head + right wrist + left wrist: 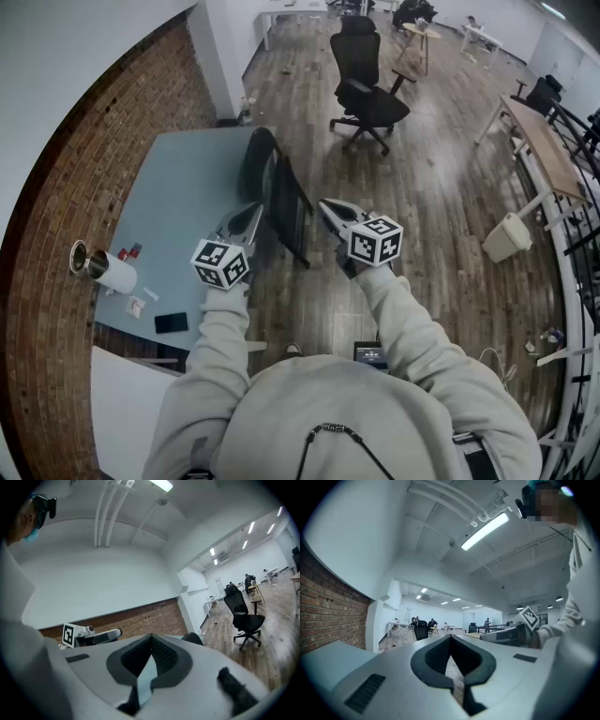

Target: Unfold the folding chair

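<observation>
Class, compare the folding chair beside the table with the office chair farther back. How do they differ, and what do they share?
The folding chair is collapsed flat; the office chair stands ready, seat level. The folding chair stands at the edge of the table; the office chair stands free on open floor. The office chair has armrests and a star base; the folding chair shows neither. Both are black.

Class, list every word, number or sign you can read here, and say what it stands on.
No text reads clearly.
Black-and-white marker cube on the left tongs and its twin on the right tongs: square patterns, no letters.
Print on the grey hoodie: too small to read.
</observation>
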Demonstrator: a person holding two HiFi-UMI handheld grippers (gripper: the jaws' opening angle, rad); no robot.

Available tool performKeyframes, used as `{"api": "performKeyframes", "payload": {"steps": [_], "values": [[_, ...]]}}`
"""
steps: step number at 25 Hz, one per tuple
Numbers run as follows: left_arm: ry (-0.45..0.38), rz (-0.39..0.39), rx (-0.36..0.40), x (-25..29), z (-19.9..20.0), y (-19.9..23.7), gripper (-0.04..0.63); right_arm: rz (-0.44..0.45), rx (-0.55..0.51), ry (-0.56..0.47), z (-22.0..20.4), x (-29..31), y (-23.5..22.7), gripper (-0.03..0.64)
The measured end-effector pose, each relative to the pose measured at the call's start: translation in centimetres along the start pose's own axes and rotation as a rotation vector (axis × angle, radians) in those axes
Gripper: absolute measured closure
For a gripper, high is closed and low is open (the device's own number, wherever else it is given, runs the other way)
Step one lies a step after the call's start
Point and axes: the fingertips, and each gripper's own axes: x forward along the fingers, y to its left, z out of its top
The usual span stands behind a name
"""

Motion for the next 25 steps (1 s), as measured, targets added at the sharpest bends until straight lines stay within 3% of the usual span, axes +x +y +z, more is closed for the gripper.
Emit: {"api": "performKeyframes", "payload": {"steps": [4, 8, 12, 20, 25], "values": [[0.026, 0.004, 0.017, 0.1, 0.6, -0.8, 0.591, -0.012, 0.0, -0.017, 2.0, -2.0, -1.3, 0.611], [-0.01, 0.044, 0.027, -0.3, 1.9, 0.6, 0.591, 0.026, -0.019, -0.034, 3.1, -2.4, -1.2, 0.611], [-0.034, 0.032, 0.024, 2.6, 1.6, 2.5, 0.591, 0.008, -0.039, -0.028, 4.2, -0.8, -3.9, 0.611], [-0.026, 0.004, 0.016, 13.4, -0.5, 12.8, 0.591, -0.022, -0.068, -0.011, 6.1, 11.9, -11.9, 0.611], [-0.015, -0.037, 0.015, 20.8, -0.4, 20.7, 0.591, -0.063, -0.089, -0.033, 10.8, 21.1, -17.7, 0.611]]}}
